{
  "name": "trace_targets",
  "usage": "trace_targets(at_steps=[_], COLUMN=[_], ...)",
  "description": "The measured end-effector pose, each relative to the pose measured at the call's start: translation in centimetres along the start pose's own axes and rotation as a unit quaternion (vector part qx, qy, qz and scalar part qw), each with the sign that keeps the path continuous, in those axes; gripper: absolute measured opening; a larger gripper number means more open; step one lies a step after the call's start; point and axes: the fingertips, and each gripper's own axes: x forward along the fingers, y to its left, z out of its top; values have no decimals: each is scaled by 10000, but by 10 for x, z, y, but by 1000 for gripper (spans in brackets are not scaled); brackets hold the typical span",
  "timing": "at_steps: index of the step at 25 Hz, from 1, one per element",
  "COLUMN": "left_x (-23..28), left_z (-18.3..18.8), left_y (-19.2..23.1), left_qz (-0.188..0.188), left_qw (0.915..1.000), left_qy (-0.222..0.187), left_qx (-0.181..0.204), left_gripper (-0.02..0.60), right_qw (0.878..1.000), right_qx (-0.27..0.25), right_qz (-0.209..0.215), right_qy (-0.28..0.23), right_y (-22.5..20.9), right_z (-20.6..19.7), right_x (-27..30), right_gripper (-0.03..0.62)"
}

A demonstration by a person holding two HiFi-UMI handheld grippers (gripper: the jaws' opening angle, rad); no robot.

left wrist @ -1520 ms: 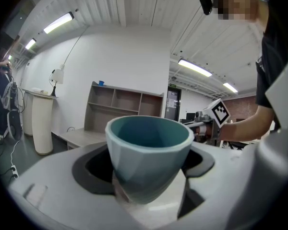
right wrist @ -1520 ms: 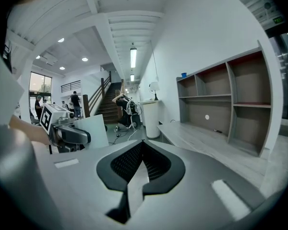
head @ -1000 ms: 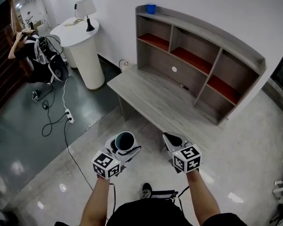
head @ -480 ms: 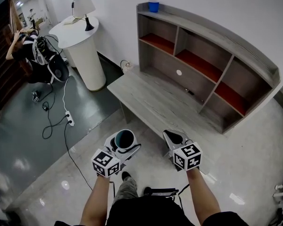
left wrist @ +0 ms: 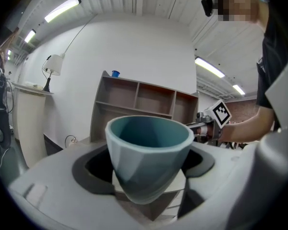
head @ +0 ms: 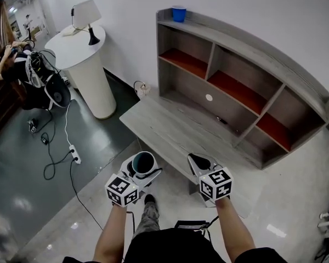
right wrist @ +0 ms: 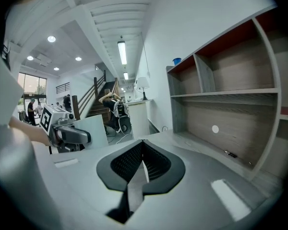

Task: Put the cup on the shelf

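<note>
A pale teal cup (head: 143, 163) (left wrist: 149, 155) sits upright between the jaws of my left gripper (head: 138, 169) (left wrist: 146, 169), which is shut on it in mid-air just short of the desk's front edge. My right gripper (head: 202, 164) (right wrist: 143, 169) hangs beside it with its jaws shut and nothing in them. Ahead stands the grey wooden shelf unit (head: 238, 64) (left wrist: 139, 102) (right wrist: 221, 95) with red-floored compartments, on top of a low grey desk (head: 175, 125). A small blue cup (head: 179, 13) (left wrist: 115, 74) stands on the shelf's top left corner.
A white round pedestal (head: 88, 64) with a lamp (head: 86, 15) stands to the left of the desk. A person (head: 22, 70) crouches at the far left among cables and a power strip (head: 73, 153) on the dark floor. A small dark object (head: 223, 120) lies at the desk's back.
The view has moved closer to the desk and shelf. Both grippers keep their pose, the left still holding the cup.
</note>
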Motion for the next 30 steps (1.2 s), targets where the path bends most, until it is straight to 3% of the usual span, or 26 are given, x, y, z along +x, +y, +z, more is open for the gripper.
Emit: trace_targets(at_steps=[15, 25, 30], left_x=[80, 110, 121], left_z=[51, 52, 53], left_y=[145, 169, 165], left_qz=[-739, -1066, -1053], left_qw=[9971, 9940, 9942], left_qy=[123, 205, 210], left_qx=[161, 96, 60], left_gripper=[380, 380, 380], right_qw=[9975, 9946, 9953], right_qx=[179, 283, 239], right_qz=[-683, -998, -942], right_qy=[-75, -26, -59], right_y=[-52, -72, -82], right_z=[63, 66, 73], right_x=[133, 150, 150], right_gripper=[11, 11, 11])
